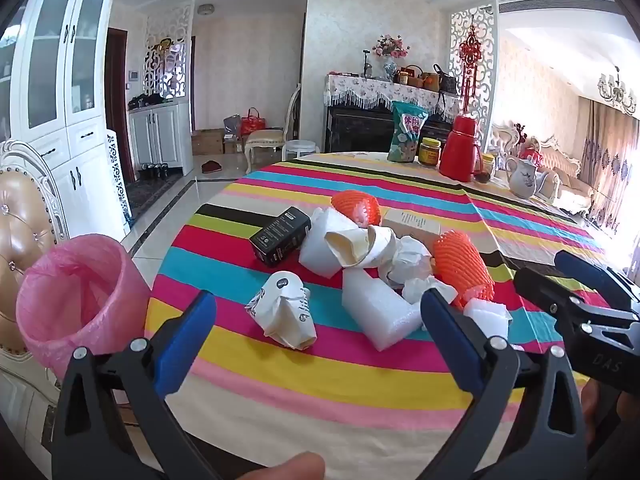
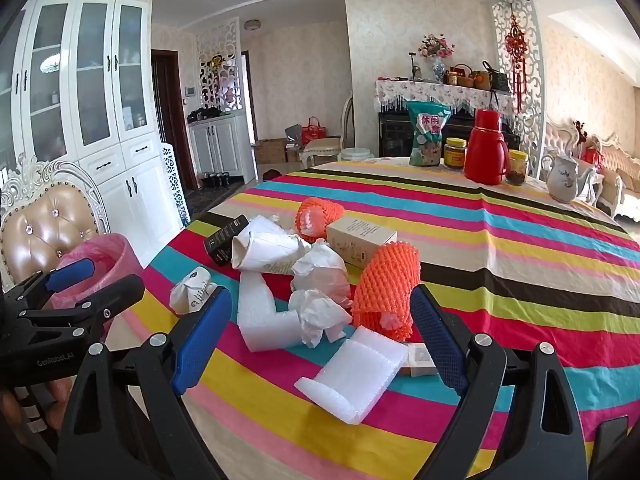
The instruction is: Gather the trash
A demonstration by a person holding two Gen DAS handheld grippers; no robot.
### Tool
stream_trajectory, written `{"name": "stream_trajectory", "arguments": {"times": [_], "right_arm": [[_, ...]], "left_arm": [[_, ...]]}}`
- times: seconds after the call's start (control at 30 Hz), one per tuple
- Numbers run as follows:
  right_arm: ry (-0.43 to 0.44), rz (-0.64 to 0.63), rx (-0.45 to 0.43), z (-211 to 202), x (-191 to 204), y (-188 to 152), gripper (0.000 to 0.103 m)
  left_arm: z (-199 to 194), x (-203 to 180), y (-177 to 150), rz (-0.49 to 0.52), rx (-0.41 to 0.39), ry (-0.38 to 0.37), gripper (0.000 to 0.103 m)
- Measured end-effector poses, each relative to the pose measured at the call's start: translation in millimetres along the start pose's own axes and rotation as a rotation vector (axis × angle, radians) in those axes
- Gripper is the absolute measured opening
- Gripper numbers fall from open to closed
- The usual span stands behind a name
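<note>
Your left tool (image 1: 316, 320) has its blue pads wide apart and holds nothing; it hangs over the near edge of the desk (image 1: 320, 376), aimed at the trash pile. Your right tool (image 2: 322, 320) is spread apart too, also holding nothing, and sits just to the right of the left one.

The trash lies in a heap on the striped cloth, near you. A crumpled cup (image 1: 282, 312) sits closest to the left tool, with a foam sheet (image 1: 380, 308) just beside it. Behind them are a black box (image 1: 280, 240), a squashed white cup (image 1: 348, 246), crumpled paper (image 1: 412, 260) and two orange nets (image 1: 462, 270), one farther back (image 1: 356, 206). A tan box (image 2: 360, 240) lies between the nets. Another foam piece (image 2: 352, 372) lies between the right tool's pads but untouched.

The pink-lined bin (image 1: 76, 300) stands off the desk's left edge, beside a chair (image 1: 20, 232)
</note>
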State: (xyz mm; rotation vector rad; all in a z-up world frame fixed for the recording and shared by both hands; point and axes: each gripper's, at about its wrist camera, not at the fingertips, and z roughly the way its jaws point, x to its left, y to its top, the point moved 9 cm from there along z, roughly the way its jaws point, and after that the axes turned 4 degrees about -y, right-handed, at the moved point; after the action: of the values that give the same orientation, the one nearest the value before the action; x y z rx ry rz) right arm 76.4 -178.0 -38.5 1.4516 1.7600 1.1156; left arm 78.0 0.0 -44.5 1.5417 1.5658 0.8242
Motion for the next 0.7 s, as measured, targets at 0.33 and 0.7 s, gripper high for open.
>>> {"name": "stream_trajectory", "arguments": {"times": [0.33, 0.7], "right_arm": [[-0.003, -0.005, 0.002, -0.8, -0.2, 0.2, 0.085], [-0.01, 0.0, 0.004, -1.0, -2.3, 1.3, 0.085]], "left_arm": [[0.2, -0.4, 0.7, 0.002, -0.004, 0.017, 0.099], [0.2, 4.5, 0.9, 0.003, -0.015, 0.02, 0.099]]}}
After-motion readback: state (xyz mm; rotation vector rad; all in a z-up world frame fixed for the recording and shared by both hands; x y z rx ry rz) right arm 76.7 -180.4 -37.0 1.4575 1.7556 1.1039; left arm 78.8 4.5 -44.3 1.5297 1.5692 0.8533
